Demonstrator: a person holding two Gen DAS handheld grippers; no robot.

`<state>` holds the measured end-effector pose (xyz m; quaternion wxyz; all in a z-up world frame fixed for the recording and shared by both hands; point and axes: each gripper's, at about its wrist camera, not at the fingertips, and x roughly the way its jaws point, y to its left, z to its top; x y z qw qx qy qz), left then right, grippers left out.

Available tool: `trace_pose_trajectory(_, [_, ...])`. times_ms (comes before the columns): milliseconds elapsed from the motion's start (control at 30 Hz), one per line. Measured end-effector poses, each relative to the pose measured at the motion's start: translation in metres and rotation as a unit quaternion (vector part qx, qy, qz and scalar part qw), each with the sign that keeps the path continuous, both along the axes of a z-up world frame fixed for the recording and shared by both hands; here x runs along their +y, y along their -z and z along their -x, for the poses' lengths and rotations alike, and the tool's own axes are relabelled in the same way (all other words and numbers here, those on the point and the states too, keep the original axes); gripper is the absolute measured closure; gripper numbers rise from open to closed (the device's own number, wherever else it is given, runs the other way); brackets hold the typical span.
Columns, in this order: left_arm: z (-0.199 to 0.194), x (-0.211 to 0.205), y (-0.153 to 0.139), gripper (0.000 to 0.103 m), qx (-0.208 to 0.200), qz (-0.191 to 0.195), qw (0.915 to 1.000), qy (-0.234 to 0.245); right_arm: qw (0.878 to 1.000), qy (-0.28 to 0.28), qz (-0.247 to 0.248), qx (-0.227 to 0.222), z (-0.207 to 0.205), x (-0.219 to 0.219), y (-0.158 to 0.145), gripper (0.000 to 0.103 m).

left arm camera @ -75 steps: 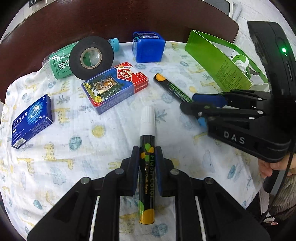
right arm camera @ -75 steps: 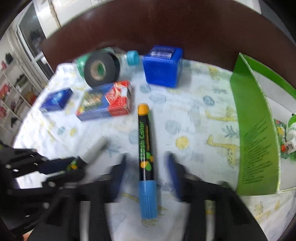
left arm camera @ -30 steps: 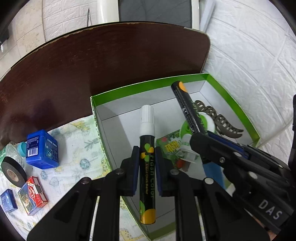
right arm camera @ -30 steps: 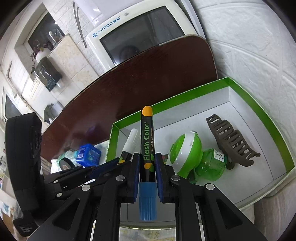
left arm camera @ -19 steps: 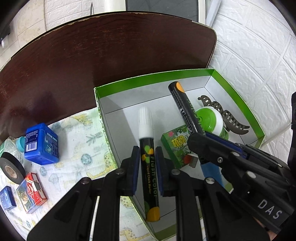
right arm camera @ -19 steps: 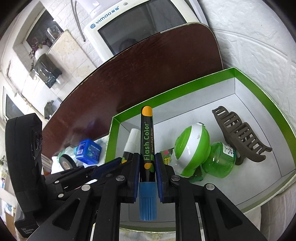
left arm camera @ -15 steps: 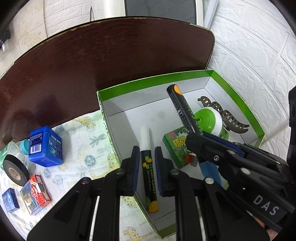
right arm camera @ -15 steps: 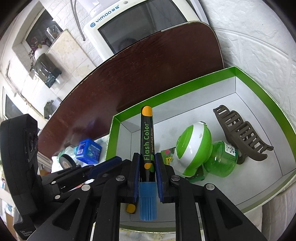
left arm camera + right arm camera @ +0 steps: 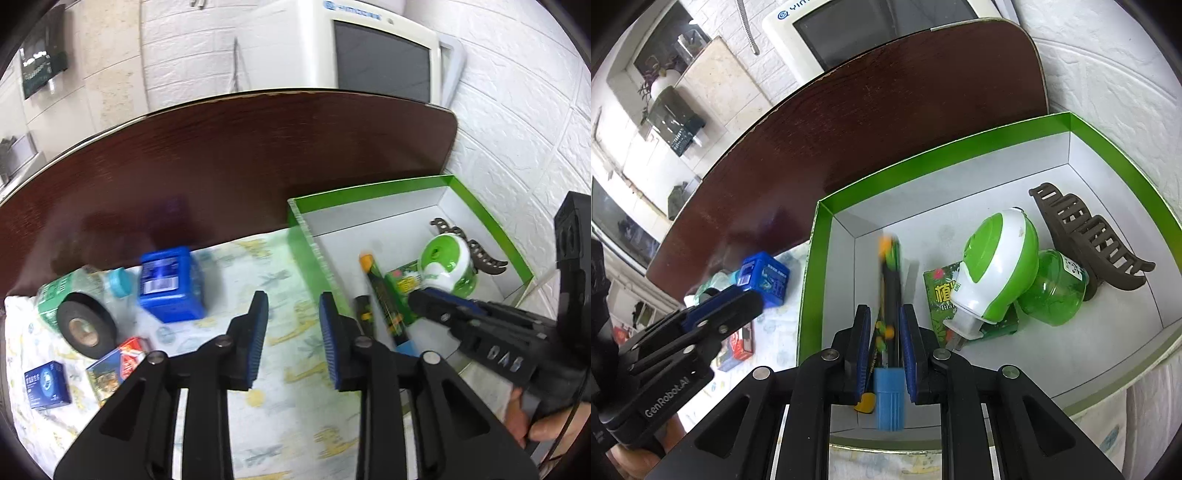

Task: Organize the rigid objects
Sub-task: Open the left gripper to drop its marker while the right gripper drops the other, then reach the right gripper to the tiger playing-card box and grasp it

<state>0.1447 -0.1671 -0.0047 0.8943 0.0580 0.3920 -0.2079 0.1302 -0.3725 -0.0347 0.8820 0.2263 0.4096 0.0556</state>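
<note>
The green box (image 9: 942,155) with white inside stands at the table's right end; it also shows in the left wrist view (image 9: 369,186). My left gripper (image 9: 291,332) is open and empty over the printed cloth, left of the box. My right gripper (image 9: 884,345) is over the box's left side, its jaws parted a little. The blue-capped marker (image 9: 889,314) is blurred between them, tipping onto the box floor. The white-capped marker (image 9: 866,387) lies beneath it in the box. Both markers show in the left wrist view, the blue-capped one (image 9: 382,299) and the other (image 9: 364,314).
In the box lie a green-white plug-in device (image 9: 997,266), a green packet (image 9: 940,291) and a brown hair claw (image 9: 1082,229). On the cloth (image 9: 288,369) are a blue cube box (image 9: 170,284), a tape roll (image 9: 86,330), a green bottle (image 9: 51,295), a card pack (image 9: 114,369) and a small blue box (image 9: 46,384).
My left gripper let go of the white-capped marker in the box, opened and drew back left over the cloth. My right gripper opened a little and the blue-capped marker is slipping down.
</note>
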Motion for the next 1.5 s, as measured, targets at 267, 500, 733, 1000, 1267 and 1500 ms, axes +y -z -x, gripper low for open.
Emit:
trace_pose_trajectory(267, [0.005,0.069,0.011,0.074,0.006,0.008,0.9982,-0.059,1.000,0.002,0.009,-0.018,0.010,0.017,-0.018,0.086])
trace_pose_trajectory(500, [0.018,0.139,0.025,0.047,-0.002,0.008,0.9924,-0.122,0.997,-0.064,0.024,-0.035,0.003,0.076,-0.034,0.081])
trace_pose_trajectory(733, [0.028,0.188,0.049,0.042,0.013,-0.007,0.9922,-0.124,0.990,-0.139,0.028,-0.015,-0.009,0.152,-0.021,0.054])
trace_pose_trajectory(1000, [0.021,0.196,0.074,0.041,0.035,-0.005,0.9959,-0.084,0.985,-0.163,0.041,0.028,-0.035,0.207,0.006,0.053])
trace_pose_trajectory(1267, [0.004,0.196,0.088,0.041,0.050,0.016,0.9965,-0.064,0.985,-0.161,0.043,0.046,-0.057,0.219,0.022,0.043])
trace_pose_trajectory(1500, [0.000,0.192,0.095,0.039,0.050,0.015,0.9974,-0.051,0.984,-0.166,0.044,0.055,-0.071,0.225,0.032,0.043])
